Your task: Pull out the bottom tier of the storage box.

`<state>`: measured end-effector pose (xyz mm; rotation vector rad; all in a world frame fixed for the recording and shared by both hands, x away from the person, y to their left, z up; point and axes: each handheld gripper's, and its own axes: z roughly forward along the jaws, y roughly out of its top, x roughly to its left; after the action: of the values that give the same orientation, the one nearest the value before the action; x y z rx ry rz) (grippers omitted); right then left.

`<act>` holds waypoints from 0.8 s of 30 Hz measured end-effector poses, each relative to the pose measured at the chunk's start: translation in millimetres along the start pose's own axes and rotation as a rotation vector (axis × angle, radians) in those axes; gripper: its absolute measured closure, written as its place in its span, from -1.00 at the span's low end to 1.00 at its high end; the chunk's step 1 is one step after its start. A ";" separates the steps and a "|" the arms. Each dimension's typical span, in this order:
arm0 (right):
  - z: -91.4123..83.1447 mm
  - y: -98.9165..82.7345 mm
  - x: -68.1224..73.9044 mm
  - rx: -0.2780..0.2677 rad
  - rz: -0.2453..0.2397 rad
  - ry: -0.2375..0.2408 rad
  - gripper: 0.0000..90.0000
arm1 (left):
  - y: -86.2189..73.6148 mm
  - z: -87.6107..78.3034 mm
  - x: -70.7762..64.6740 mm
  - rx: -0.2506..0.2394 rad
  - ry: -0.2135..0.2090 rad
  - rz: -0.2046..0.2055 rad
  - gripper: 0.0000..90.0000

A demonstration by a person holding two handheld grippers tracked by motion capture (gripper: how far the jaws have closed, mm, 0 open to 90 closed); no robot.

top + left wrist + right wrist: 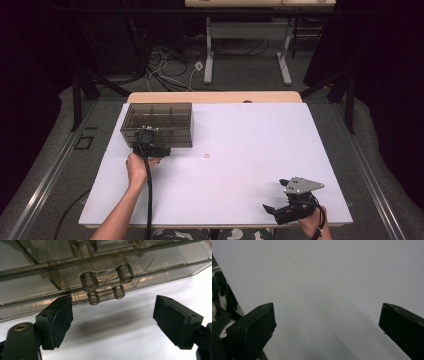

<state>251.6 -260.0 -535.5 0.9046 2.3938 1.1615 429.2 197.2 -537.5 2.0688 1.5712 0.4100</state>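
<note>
a white table (240,165) carries a smoky clear compartment box (157,124) and a tiny white piece (207,155).

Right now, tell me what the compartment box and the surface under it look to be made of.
Compartment box: seemingly smoky, see-through hard plastic; its dividers show through the glossy walls, and its latch looks moulded from the same material. Table top: a smooth, matte white sheet, possibly laminate or plastic; wood-coloured edge shows at its far side.

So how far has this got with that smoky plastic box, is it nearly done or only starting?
Early on, it seems. Done: the left gripper has reached the box. In hand: its open jaws flank the latch on the front without touching it. Left: gripping the latch and whatever follows. The right gripper rests open near the table edge; a small white piece lies untouched.
</note>
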 end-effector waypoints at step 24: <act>2.4 -0.5 -0.3 0.004 0.024 0.010 -1.00 | -4.2 1.7 0.7 -0.045 0.012 -0.097 0.08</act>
<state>253.0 -259.0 -537.3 0.9332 2.4006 1.1735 426.9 198.3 -541.3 1.9516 1.6470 0.4194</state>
